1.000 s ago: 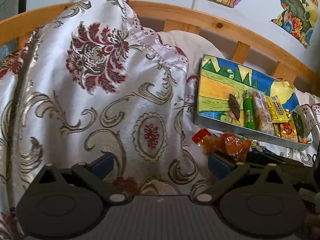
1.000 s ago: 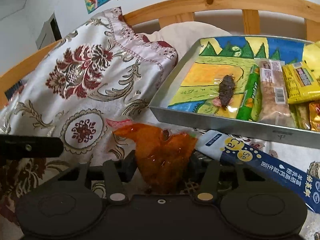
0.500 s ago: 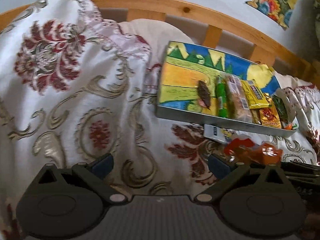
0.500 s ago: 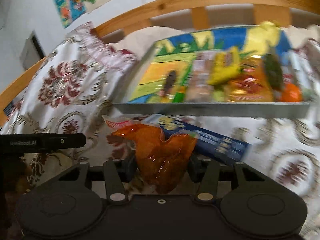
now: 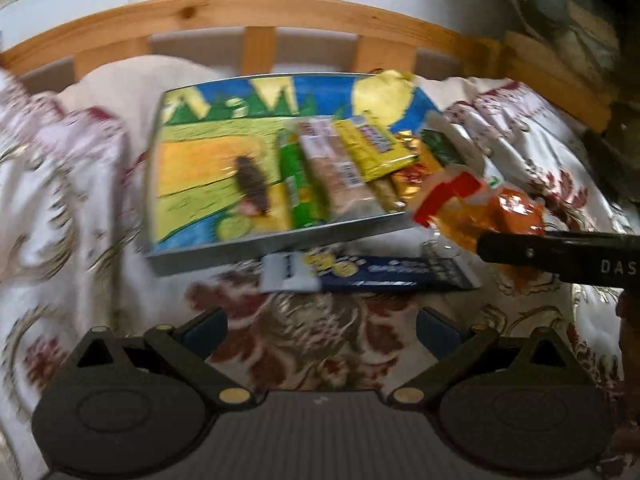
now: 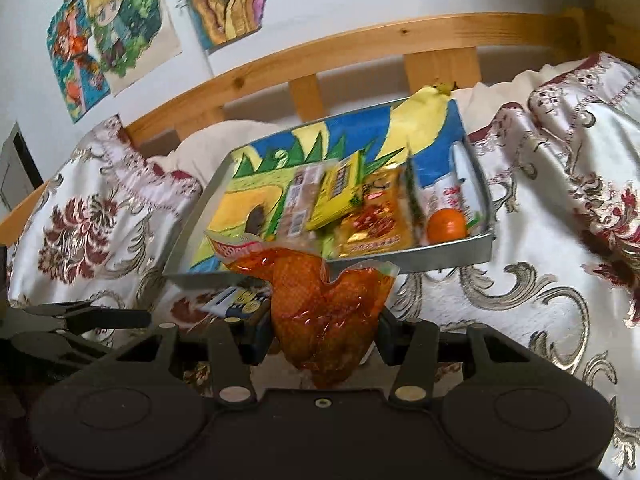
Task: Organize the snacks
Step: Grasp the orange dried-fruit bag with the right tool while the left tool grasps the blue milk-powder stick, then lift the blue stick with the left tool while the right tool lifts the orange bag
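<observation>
Orange snack pouch (image 6: 326, 312): clamped in right gripper (image 6: 324, 336), tray (image 6: 452, 254) just ahead; left gripper (image 5: 320, 324) wide, empty.

Glossy clear plastic pouch (image 6: 328, 312); matt grey metal tray (image 6: 460, 250); satin-sheen brocade cloth bedspread (image 6: 540, 280); smooth varnished wooden rail (image 6: 360, 46); paper drawings (image 6: 112, 28).

A metal tray (image 5: 256, 246) and blue packet (image 5: 384, 274) lie on the floral bedspread (image 5: 320, 344).
</observation>
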A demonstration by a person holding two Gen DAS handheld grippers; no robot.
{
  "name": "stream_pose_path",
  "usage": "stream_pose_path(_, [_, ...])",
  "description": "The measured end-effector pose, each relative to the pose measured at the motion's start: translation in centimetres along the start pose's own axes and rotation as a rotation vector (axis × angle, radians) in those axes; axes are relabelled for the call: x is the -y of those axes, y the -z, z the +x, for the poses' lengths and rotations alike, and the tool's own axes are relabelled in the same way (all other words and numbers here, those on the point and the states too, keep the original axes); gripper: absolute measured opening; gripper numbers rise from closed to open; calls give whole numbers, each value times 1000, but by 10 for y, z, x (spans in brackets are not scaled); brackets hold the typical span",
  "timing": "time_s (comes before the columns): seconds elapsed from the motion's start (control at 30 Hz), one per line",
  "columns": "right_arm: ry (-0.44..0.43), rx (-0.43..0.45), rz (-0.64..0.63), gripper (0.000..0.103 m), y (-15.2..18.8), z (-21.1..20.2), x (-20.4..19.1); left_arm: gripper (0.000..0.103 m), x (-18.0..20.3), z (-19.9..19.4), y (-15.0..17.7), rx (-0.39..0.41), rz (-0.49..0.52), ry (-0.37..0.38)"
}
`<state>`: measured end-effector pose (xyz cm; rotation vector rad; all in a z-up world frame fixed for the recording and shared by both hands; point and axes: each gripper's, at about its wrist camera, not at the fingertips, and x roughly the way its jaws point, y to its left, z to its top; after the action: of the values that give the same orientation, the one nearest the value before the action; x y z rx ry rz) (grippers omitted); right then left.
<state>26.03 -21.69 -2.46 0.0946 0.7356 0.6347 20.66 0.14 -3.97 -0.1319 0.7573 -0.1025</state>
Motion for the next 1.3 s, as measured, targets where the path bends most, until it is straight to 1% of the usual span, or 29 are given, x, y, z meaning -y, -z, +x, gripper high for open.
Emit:
stream_pose_path(0.07, [5, 14, -6, 52, -2, 0, 5, 102, 7, 7, -6, -9, 60, 38])
stream_pose_path(0.2, [2, 34, -6, 52, -5, 0, 16, 102, 22, 20, -18, -19, 211, 96])
stream_pose_path(0.3, [6, 26, 24, 52, -7, 0, 26, 102, 28, 34, -26, -49, 267, 126])
stream_pose_path(0.4, [-1, 14, 44, 52, -7, -1, 32, 102, 33, 48, -32, -85, 297, 155])
stream_pose_path(0.5, [-13, 12, 47, 52, -7, -1, 38, 102, 40, 61, -34, -121, 354, 184])
stream_pose_path(0.63, [-24, 8, 61, 52, -8, 0, 48, 102, 57, 79, -37, -173, 495, 178])
stream_pose_path(0.7, [-26, 5, 72, 52, -8, 1, 54, 102, 64, 88, -39, -209, 574, 192])
stream_pose_path(0.77, [-28, 4, 85, 52, -10, 2, 60, 103, 68, 95, -43, -248, 606, 215])
stream_pose_path(0.83, [-30, 7, 88, 52, -11, 2, 63, 102, 70, 98, -47, -284, 611, 233])
stream_pose_path(0.9, [-31, 7, 84, 52, -11, 2, 64, 102, 71, 102, -49, -346, 632, 265])
stream_pose_path(1.0, [-39, 5, 77, 52, -12, 2, 63, 102, 70, 101, -49, -382, 641, 273])
stream_pose_path(1.13, [-48, 6, 57, 52, -12, 0, 58, 102, 66, 94, -48, -458, 608, 299])
stream_pose_path(1.2, [-52, 7, 49, 52, -12, -1, 56, 101, 61, 91, -46, -506, 565, 326])
stream_pose_path(1.3, [-57, 4, 36, 52, -11, -1, 51, 99, 52, 84, -39, -554, 492, 365])
